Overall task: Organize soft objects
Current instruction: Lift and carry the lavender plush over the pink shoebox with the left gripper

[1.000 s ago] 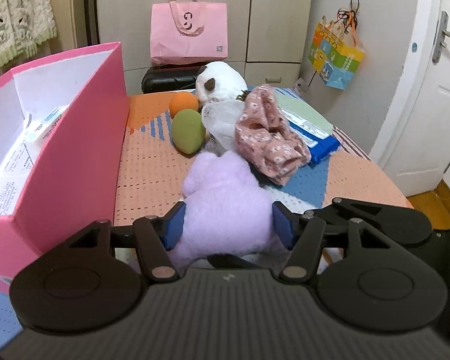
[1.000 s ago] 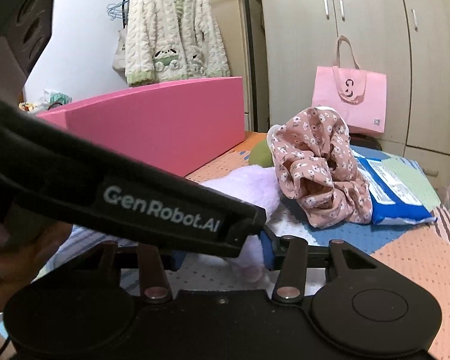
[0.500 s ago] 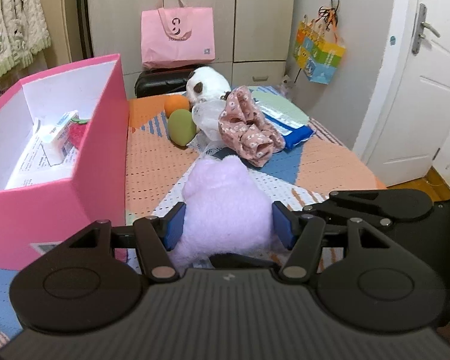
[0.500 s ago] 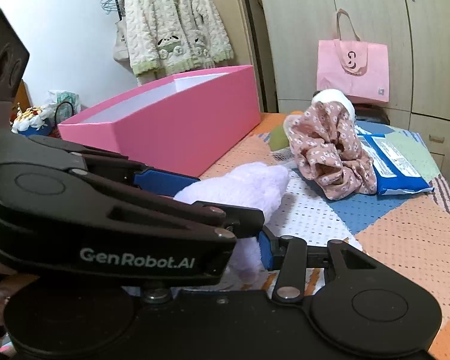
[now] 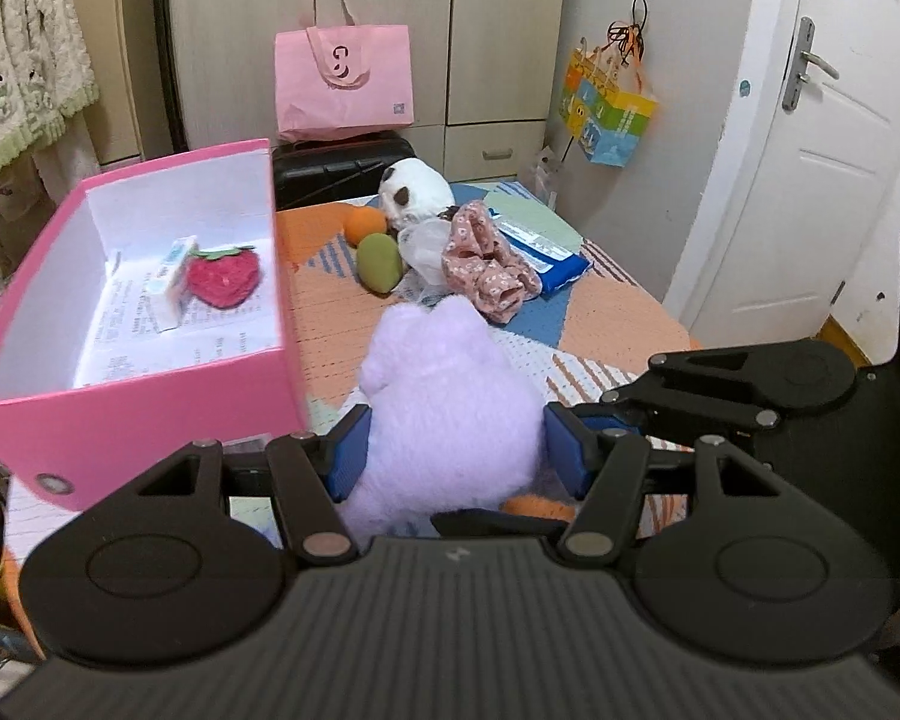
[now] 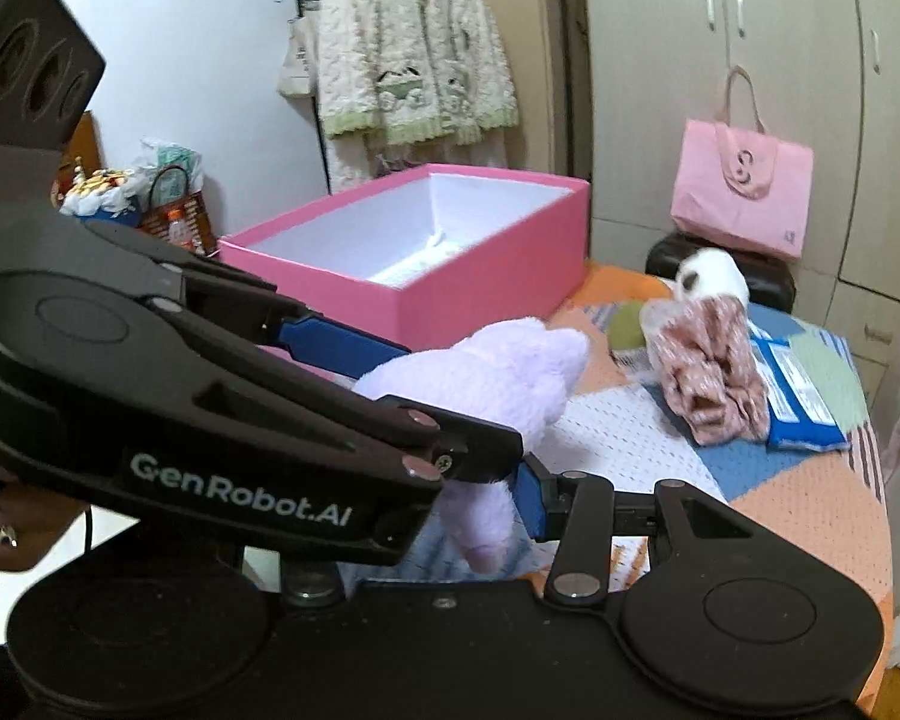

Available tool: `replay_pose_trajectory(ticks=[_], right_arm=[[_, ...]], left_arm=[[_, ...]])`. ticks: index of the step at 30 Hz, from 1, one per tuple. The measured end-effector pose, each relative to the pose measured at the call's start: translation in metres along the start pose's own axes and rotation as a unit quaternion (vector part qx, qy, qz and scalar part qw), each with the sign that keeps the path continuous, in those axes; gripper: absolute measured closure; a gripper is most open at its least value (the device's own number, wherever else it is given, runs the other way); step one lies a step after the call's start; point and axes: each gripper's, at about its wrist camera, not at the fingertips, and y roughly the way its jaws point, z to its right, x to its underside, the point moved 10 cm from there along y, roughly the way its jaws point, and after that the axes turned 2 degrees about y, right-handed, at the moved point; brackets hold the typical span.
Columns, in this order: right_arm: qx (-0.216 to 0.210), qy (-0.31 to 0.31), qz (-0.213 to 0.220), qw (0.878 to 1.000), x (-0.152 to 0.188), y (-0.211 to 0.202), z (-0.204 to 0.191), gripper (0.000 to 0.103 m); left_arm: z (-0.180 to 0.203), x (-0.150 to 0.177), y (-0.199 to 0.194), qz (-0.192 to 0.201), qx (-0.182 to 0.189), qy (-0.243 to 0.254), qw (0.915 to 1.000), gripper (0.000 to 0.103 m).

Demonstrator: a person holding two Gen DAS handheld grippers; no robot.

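My left gripper [image 5: 456, 453] is shut on a lilac plush toy [image 5: 450, 402] and holds it in the air above the table, just right of the open pink box [image 5: 132, 408]. The toy [image 6: 498, 378] and the left gripper's fingers [image 6: 342, 342] also show in the right wrist view. In the box lie a red plush strawberry [image 5: 223, 277] and a small packet [image 5: 174, 273]. My right gripper [image 6: 450, 504] sits under the toy; only its right finger [image 6: 531, 495] shows, the left one is hidden behind the left gripper. It also shows in the left wrist view [image 5: 618, 426].
On the patterned tablecloth [image 5: 606, 324] lie a pink floral cloth [image 5: 486, 270], a green plush fruit [image 5: 379, 264], an orange one [image 5: 366, 222], a white panda plush [image 5: 417, 195], a clear bag [image 5: 423, 240] and a blue packet [image 5: 552, 258]. A black case [image 5: 342, 165] stands behind.
My left gripper has lifted the lilac toy up and back from the table. The view now looks down into the pink box. The right gripper rose with it.
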Motion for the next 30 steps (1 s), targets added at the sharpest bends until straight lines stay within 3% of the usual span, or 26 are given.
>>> replay_pose_trajectory(ticks=[8,17,22,30], right_arm=[[-0.021,-0.034,0.016,0.999,-0.027,-0.016,-0.035,0.052],[-0.038,-0.062,0.051,0.996,-0.076,-0.01,-0.054,0.052],[-0.043,-0.066,0.053,0.995,-0.102,0.014,-0.055,0.052],[-0.07,-0.016,-0.008,0.997,-0.127,0.079,-0.034,0.051]], left_arm=[[-0.02,-0.011,-0.044,0.021,-0.01,0.001,0.9997,0.043],[-0.063,-0.044,-0.066,0.074,-0.021,-0.011,0.997,0.043],[-0.1,-0.061,-0.047,0.072,-0.016,-0.037,0.9966,0.043],[-0.153,-0.072,0.012,0.031,0.017,-0.1,0.9943,0.042]])
